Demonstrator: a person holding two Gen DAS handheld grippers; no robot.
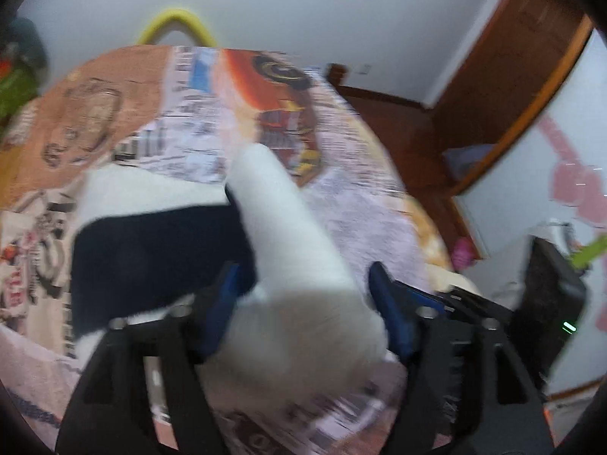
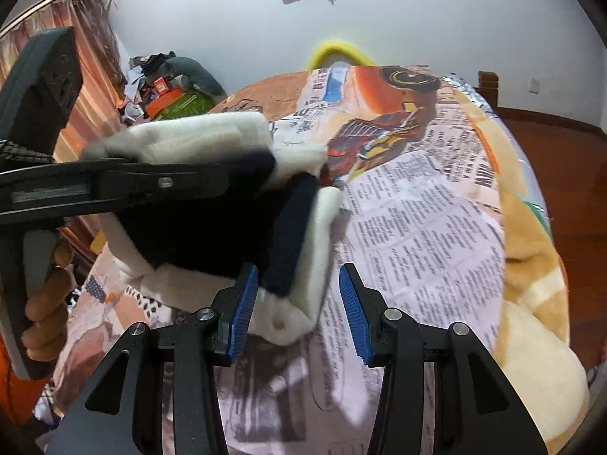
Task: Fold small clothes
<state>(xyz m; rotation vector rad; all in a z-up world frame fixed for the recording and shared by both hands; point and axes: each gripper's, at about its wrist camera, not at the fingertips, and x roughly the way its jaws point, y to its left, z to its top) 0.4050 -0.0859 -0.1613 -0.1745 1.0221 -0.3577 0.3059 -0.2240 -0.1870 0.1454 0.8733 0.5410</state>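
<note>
Blue-padded left gripper (image 1: 303, 303) jaws stand apart around a white fold of the garment (image 1: 288, 265) at centre frame. Right gripper (image 2: 299, 307) jaws are released, the garment's corner between them, over the bed (image 2: 436, 227).

White painted walls (image 2: 235, 11) enclose the room; reddish-brown wooden floor (image 2: 550, 140) at right. Printed newspaper-and-cartoon blanket (image 2: 425, 227) covers the bed. Orange-pink curtains (image 2: 91, 30) hang left, cluttered corner beside.
</note>
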